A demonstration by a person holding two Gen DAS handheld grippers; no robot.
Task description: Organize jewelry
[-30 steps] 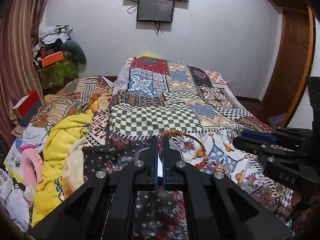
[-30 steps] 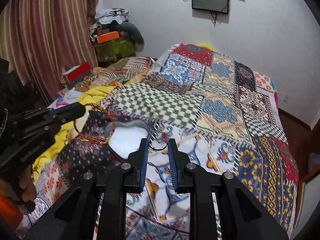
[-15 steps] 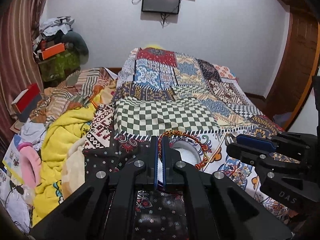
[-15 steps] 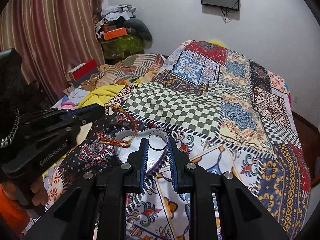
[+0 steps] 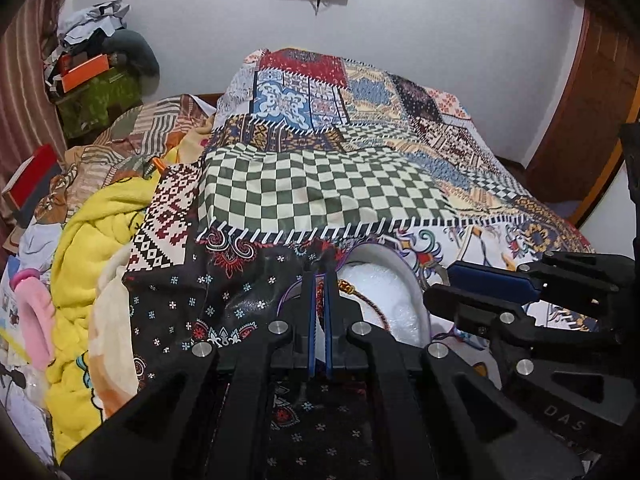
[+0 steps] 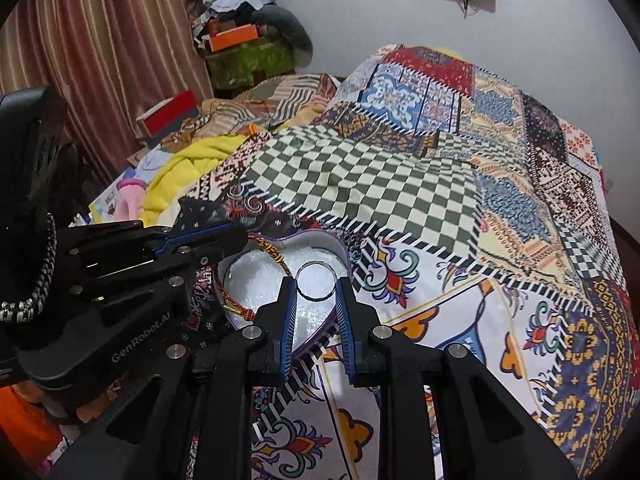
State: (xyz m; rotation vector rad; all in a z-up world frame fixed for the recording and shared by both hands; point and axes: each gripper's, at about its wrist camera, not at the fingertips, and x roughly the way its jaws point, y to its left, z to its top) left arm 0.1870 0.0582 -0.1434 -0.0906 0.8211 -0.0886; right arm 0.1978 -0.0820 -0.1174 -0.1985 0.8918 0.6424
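Note:
A heart-shaped box (image 5: 394,265) with a white lining sits on the patchwork bedspread (image 5: 320,192). My left gripper (image 5: 319,280) is shut on a red and gold braided bracelet (image 5: 346,289), whose cord trails over the lining. In the right wrist view the same left gripper (image 6: 234,238) reaches in from the left and the bracelet (image 6: 276,258) droops into the box (image 6: 320,236). My right gripper (image 6: 316,288) is shut on a thin clear bangle (image 6: 304,294), held just above the white lining. From the left wrist view, the right gripper (image 5: 438,286) hovers at the box's right side.
A yellow blanket (image 5: 92,240) and a pink item (image 5: 34,320) lie left of the bed. A red box (image 6: 172,116) and striped curtains (image 6: 100,40) stand further left. An orange box (image 6: 234,38) tops a green pile at the wall. A wooden door (image 5: 592,100) is on the right.
Both grippers have moved down over the heart-shaped box. The bracelet, which hung in the air, now trails onto the white lining, and the bangle sits lower over the box.

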